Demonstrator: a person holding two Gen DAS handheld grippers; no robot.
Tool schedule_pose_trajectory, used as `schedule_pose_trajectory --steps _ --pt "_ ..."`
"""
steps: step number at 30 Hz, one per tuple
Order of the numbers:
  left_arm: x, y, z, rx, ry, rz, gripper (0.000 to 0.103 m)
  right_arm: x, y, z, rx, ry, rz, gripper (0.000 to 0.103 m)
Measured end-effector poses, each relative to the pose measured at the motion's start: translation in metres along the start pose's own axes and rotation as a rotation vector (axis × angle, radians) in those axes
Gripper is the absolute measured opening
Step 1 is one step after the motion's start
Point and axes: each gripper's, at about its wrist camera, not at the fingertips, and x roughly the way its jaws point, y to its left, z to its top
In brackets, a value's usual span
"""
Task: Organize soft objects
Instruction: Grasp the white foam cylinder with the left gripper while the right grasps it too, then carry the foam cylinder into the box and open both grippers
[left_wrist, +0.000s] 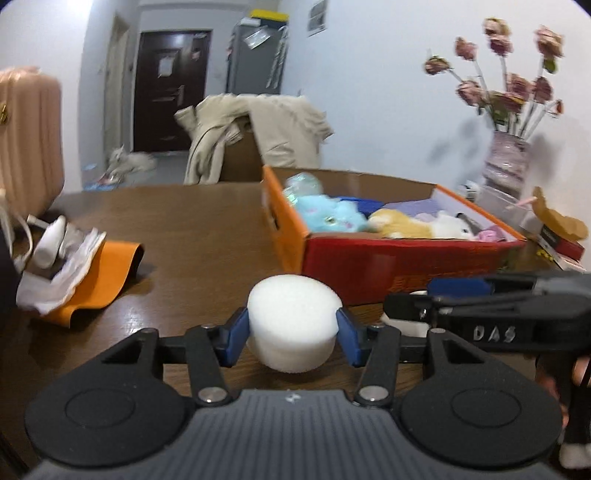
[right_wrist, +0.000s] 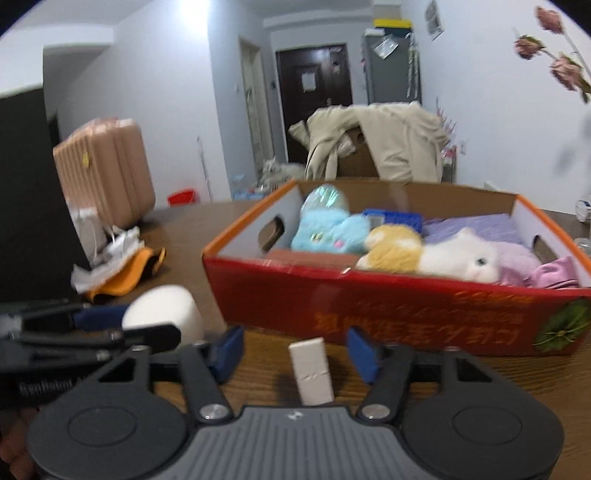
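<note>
My left gripper (left_wrist: 293, 332) is clamped on the white foam cylinder (left_wrist: 293, 321), blue pads pressed into both sides, the piece just off the brown table (left_wrist: 192, 229). In the right wrist view that same cylinder (right_wrist: 162, 314) shows at 9 o'clock, with the left gripper (right_wrist: 122, 328) around it. My right gripper (right_wrist: 295, 352) is spread wide, holding nothing; a small white foam block (right_wrist: 312, 371) stands upright on the table between its fingers, touching neither. The red-and-orange box (right_wrist: 369, 314) sits at 12 to 2 o'clock just past both grippers. Inside it: blue plush (right_wrist: 328, 230), yellow plush (right_wrist: 393, 249), white plush (right_wrist: 461, 258), purple cloth (right_wrist: 476, 223). Orange sheet with crumpled white paper (left_wrist: 74, 266) lies at 9 o'clock in the left view, well apart from the box. Vase of dried flowers (left_wrist: 504, 162) at 2 o'clock.
</note>
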Motion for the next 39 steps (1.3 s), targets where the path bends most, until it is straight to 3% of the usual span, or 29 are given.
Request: schedule_pose_trajectory --steps 1,4,6,10,16,20,23,26,31,38,39 --pt "0.001 0.001 -0.001 -0.002 0.005 -0.001 0.052 0.004 0.002 -0.002 -0.011 0.013 0.003 0.029" --pt "0.001 0.0 -0.002 0.009 0.005 -0.002 0.052 0.004 0.003 -0.004 -0.022 0.01 -0.055 0.017" --pt "0.001 -0.001 -0.003 0.02 -0.003 -0.018 0.052 -0.007 -0.005 -0.003 0.035 0.0 -0.024 0.017" --pt "-0.003 -0.015 -0.004 0.034 0.006 0.004 0.052 -0.043 -0.017 -0.007 0.068 -0.044 -0.042 0.017" --pt "-0.038 -0.049 -0.005 -0.001 -0.018 -0.165 0.052 -0.119 -0.042 -0.026 0.106 -0.107 -0.064 0.017" --pt "-0.04 -0.07 0.006 0.021 -0.018 -0.189 0.052 -0.138 -0.064 -0.03 0.159 -0.123 -0.078 0.017" --pt "-0.034 -0.08 0.036 0.052 -0.05 -0.22 0.052 -0.14 -0.081 -0.017 0.177 -0.149 -0.043 0.017" --pt "-0.013 -0.091 0.082 0.104 -0.093 -0.207 0.052 -0.121 -0.1 0.016 0.19 -0.175 0.021 0.017" --pt "0.077 -0.093 0.149 0.031 -0.015 -0.185 0.052 -0.049 -0.134 0.075 0.226 -0.134 0.051 0.017" --pt "0.201 -0.077 0.162 -0.136 0.216 -0.16 0.053 0.046 -0.154 0.103 0.241 -0.065 -0.024 0.021" --pt "0.212 -0.078 0.16 -0.147 0.237 -0.153 0.056 0.053 -0.156 0.101 0.249 -0.06 -0.034 0.032"
